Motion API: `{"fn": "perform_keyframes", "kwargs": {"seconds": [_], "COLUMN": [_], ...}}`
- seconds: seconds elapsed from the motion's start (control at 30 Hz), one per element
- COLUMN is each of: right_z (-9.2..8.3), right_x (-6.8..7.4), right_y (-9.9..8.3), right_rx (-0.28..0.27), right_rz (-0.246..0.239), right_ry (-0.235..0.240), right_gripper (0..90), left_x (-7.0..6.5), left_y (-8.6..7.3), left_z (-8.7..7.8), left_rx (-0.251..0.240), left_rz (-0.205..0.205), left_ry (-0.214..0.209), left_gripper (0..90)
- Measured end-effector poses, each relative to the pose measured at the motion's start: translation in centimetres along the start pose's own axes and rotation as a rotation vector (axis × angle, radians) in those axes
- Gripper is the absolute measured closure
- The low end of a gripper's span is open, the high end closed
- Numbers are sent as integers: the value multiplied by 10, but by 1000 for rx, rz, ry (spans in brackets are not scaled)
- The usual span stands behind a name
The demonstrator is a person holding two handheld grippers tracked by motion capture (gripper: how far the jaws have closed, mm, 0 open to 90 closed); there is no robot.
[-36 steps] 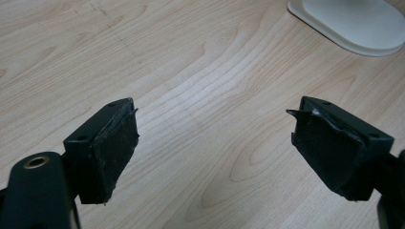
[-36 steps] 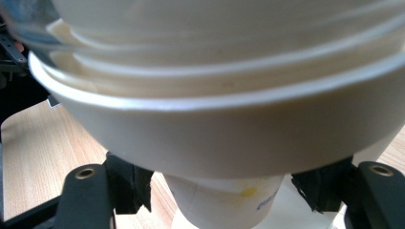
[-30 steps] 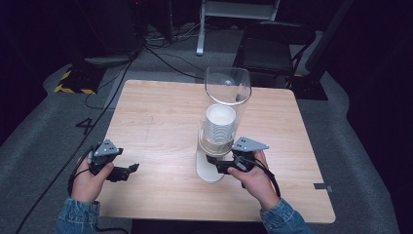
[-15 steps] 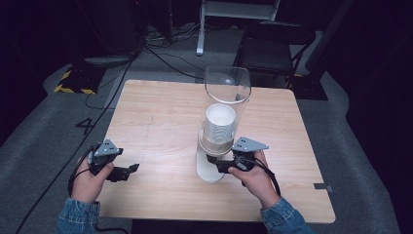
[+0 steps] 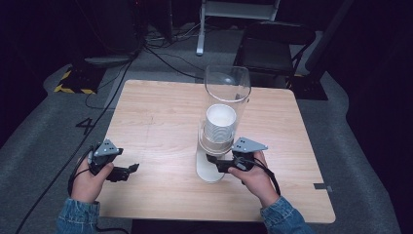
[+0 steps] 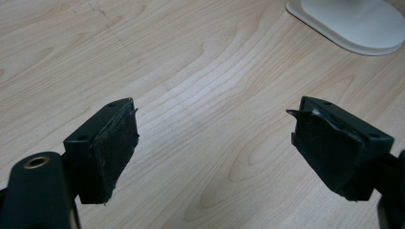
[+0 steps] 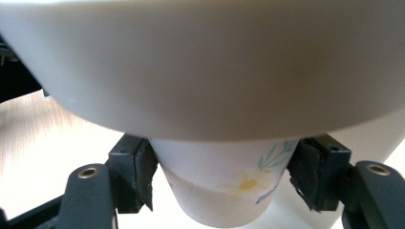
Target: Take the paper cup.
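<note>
Clear cup dispenser point(image 5: 227, 87) stands mid-table on a white base point(image 5: 204, 170). Right gripper point(image 7: 224, 174), under its collar, pads touching both sides of the lowest paper cup point(image 7: 224, 186). Thin, light, crushable, prob. best pinched gently. Left gripper point(image 6: 215, 143) wide apart w/ nothing between, well left of dispenser.

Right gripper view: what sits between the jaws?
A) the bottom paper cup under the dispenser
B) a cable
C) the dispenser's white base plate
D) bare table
A: the right gripper has a pad on each side of the flower-printed paper cup that hangs below the dispenser's white collar.
</note>
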State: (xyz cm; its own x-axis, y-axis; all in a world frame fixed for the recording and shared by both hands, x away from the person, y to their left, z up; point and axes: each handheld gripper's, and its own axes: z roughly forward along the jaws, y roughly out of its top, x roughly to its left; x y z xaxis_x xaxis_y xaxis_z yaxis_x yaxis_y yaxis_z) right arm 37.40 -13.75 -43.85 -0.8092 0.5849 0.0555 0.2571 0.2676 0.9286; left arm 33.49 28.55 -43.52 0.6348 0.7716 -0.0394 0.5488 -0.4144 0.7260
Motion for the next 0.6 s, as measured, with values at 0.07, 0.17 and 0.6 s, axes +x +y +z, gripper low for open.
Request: {"fn": "perform_keyframes", "kwargs": {"seconds": [0.07, 0.17, 0.6], "right_z": [0, 0, 6], "right_x": [1, 2, 1], "right_y": [0, 0, -17], "right_rx": [4, 2, 127], "right_rz": [5, 26, -4], "right_ry": [-3, -4, -9], "right_gripper": [330, 329, 350], "left_x": [0, -1, 1], "left_y": [0, 0, -1], "left_z": [1, 1, 0], "left_rx": [1, 8, 1], "left_rz": [6, 2, 1], "left_ry": [0, -7, -4], "left_gripper": [158, 157, 158]}}
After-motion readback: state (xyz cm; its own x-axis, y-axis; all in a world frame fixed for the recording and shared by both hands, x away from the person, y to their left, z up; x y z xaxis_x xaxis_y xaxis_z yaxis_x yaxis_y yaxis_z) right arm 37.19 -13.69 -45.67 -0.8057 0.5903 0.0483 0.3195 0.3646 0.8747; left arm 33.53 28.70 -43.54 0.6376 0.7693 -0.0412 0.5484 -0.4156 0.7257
